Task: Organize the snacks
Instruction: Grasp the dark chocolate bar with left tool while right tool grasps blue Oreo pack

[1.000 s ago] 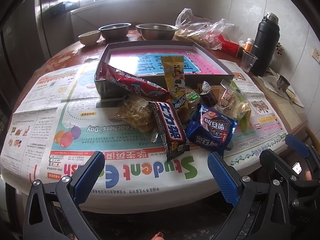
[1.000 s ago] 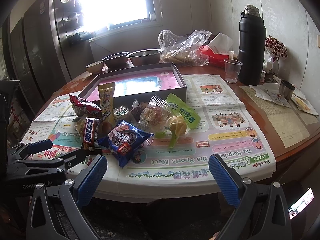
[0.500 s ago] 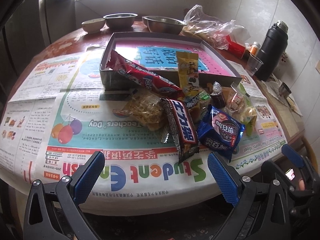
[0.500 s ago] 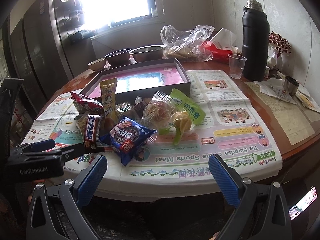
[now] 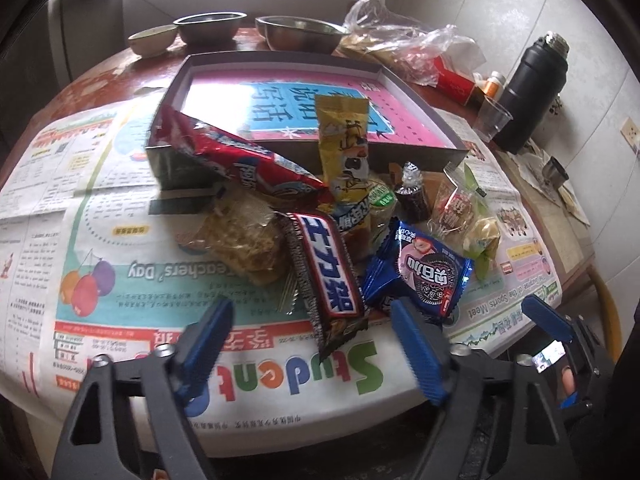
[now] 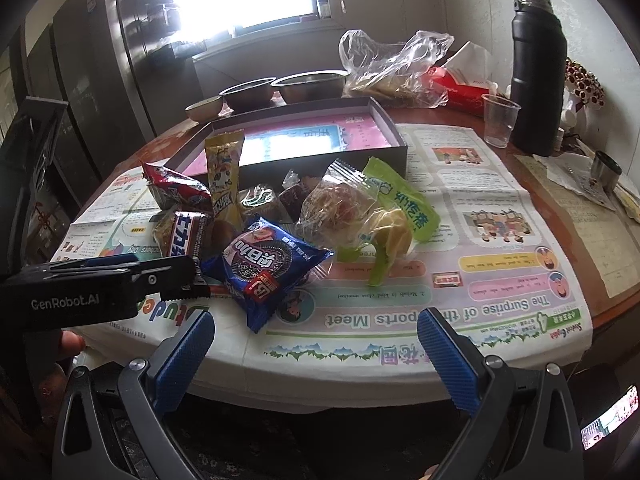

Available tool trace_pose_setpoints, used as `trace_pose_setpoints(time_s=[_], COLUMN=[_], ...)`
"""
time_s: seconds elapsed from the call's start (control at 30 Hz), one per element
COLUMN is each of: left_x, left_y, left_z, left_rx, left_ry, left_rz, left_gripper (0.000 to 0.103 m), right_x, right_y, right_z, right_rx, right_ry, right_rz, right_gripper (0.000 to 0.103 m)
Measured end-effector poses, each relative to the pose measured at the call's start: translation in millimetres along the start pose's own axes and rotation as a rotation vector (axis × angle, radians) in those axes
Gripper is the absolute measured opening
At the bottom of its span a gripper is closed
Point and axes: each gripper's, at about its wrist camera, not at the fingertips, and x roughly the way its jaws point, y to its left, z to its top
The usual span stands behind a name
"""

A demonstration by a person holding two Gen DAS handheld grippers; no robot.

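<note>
A pile of snacks lies on newspaper in front of a shallow grey box (image 5: 280, 56) with a pink lining. In the pile are a brown chocolate bar (image 5: 328, 268), a blue cookie pack (image 5: 428, 272), a red wrapper (image 5: 240, 164), a yellow pack (image 5: 344, 152) and a clear bag (image 5: 244, 236). My left gripper (image 5: 312, 320) hovers at the bar's near end. Its jaws are closing, the bar's tip lies between them, and the pads stand apart from it. My right gripper (image 6: 316, 322) is open at the table's front edge, with the cookie pack (image 6: 268, 264) just beyond it.
Metal bowls (image 6: 308, 84), a plastic bag (image 6: 392, 64), a red pack, a clear cup (image 6: 498, 120) and a black flask (image 6: 538, 68) stand behind and to the right of the box. A small steel cup (image 6: 606, 168) sits on papers at the far right. A fridge stands to the left.
My left gripper has moved in toward the snack pile and tipped further down, and its jaws have narrowed. My right gripper has edged slightly closer to the table.
</note>
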Motion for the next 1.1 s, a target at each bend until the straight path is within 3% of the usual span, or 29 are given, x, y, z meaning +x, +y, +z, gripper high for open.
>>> trace_pose_setpoints(time_s=[0.1,0.3,0.4,0.67,0.87,0.93,1.1], left_x=[7.1,15.0,17.9,14.4,11.6,11.3,12.7], left_y=[-0.8,-4.7,-2.2,13.3,19.1,18.8,14.3], left_z=[4.1,10.6,12.3,10.2,7.2,7.0,9.6], left_rx=[0.001,0.027,0.026,0.017,0.025,0.033,0.052], left_ry=[0.025,0.040,0.051,0.046,0.053,0.054,0.065], left_rz=[-0.002,0.001,-0.012,-0.071,-0.091,-0.081,-0.063], left_gripper=[0.062,0.056,0.046,0.030,0.028,0.028,0.028], right_x=[6.1,17.2,24.8,41.6,48.0,47.6,48.8], right_y=[0.9,6.3,8.5,19.5,30.8,33.4,40.1], right_z=[2.2,6.6,9.1,14.6,15.8,15.2,14.1], right_rx=[-0.009,-0.044,-0.058,-0.110,-0.165,-0.178,-0.229], right_ry=[0.005,0.003,0.015,0.036,0.038,0.034,0.036], right_rz=[0.009,0.031,0.055,0.092,0.091,0.094,0.091], right_gripper=[0.102,0.102,0.102,0.102,0.084,0.073,0.073])
